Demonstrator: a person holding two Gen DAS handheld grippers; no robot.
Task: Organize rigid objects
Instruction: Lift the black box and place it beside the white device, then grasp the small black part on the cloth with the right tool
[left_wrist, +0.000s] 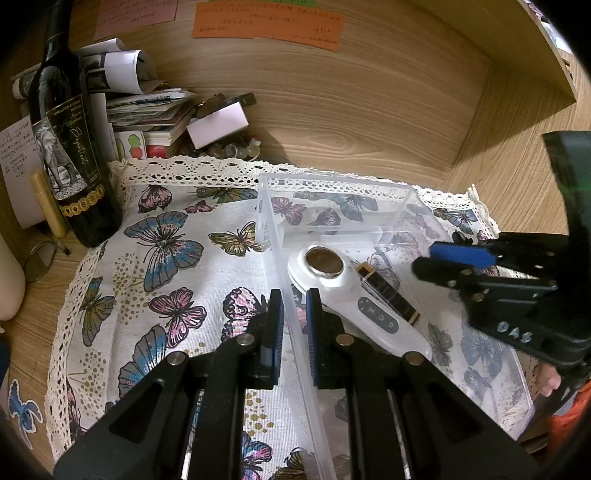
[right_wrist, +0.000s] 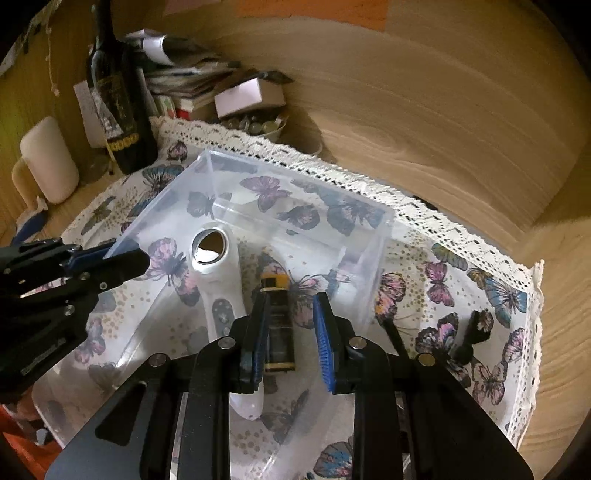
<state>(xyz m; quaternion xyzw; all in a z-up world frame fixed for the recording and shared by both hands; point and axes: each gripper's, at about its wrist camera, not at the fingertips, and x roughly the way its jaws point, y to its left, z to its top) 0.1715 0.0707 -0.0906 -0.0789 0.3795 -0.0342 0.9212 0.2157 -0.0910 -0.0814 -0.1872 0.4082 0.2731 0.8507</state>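
A clear plastic bin (left_wrist: 334, 199) (right_wrist: 295, 177) stands on a butterfly cloth. In it lie a white handheld device with a round metal head (left_wrist: 332, 273) (right_wrist: 218, 273) and a small dark tube with gold bands (left_wrist: 389, 295) (right_wrist: 279, 325). My left gripper (left_wrist: 295, 306) is shut on the bin's left wall; it also shows at the left of the right wrist view (right_wrist: 110, 258). My right gripper (right_wrist: 291, 321) is open above the bin, its fingers either side of the dark tube without holding it; it also shows at the right of the left wrist view (left_wrist: 443, 262).
A dark wine bottle (left_wrist: 70, 147) (right_wrist: 118, 103), a paper stack and a white box (left_wrist: 218, 123) stand at the back left. A white cylinder (right_wrist: 48, 158) stands left. Glasses (left_wrist: 40, 258) lie on the wood. Wooden walls (left_wrist: 369, 110) close the back and right.
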